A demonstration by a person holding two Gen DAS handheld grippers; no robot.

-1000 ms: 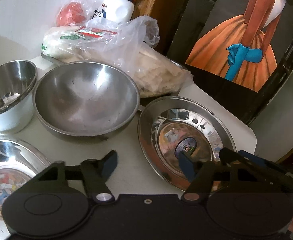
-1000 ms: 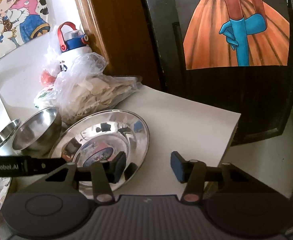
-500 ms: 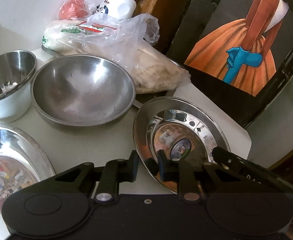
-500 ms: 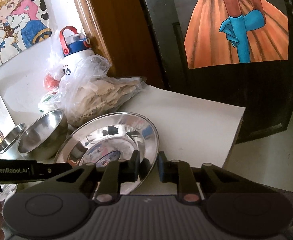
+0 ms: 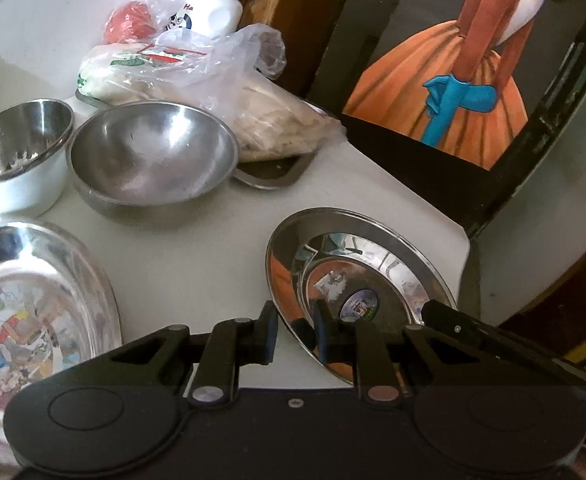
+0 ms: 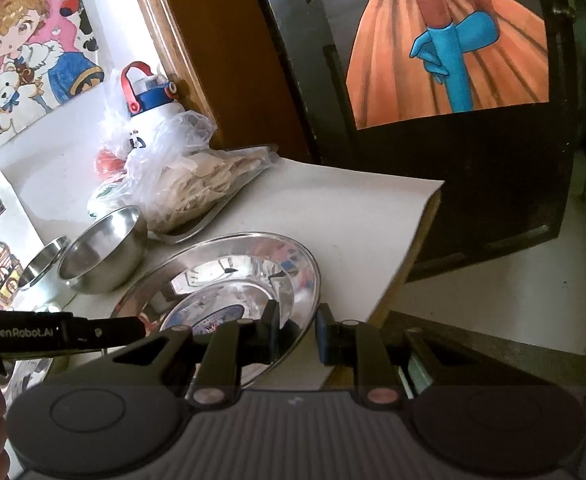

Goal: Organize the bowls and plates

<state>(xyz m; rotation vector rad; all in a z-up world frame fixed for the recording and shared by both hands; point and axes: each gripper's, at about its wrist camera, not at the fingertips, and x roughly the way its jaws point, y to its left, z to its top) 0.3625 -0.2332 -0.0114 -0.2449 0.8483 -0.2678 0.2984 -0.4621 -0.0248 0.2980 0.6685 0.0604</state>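
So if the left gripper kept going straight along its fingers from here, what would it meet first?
Nothing new: the left gripper is already clamped on the near rim of the steel plate. Pushing on, it would carry the plate over bare white tabletop toward the tray of bagged food, though depth is unclear.

Shiny steel plate (image 5: 367, 276) tilted near table corner; two steel bowls (image 5: 153, 152) upright behind.

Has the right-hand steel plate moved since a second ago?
Yes. The plate, gripped by both grippers, has been pulled away from the large steel bowl; a table gap now shows between them.
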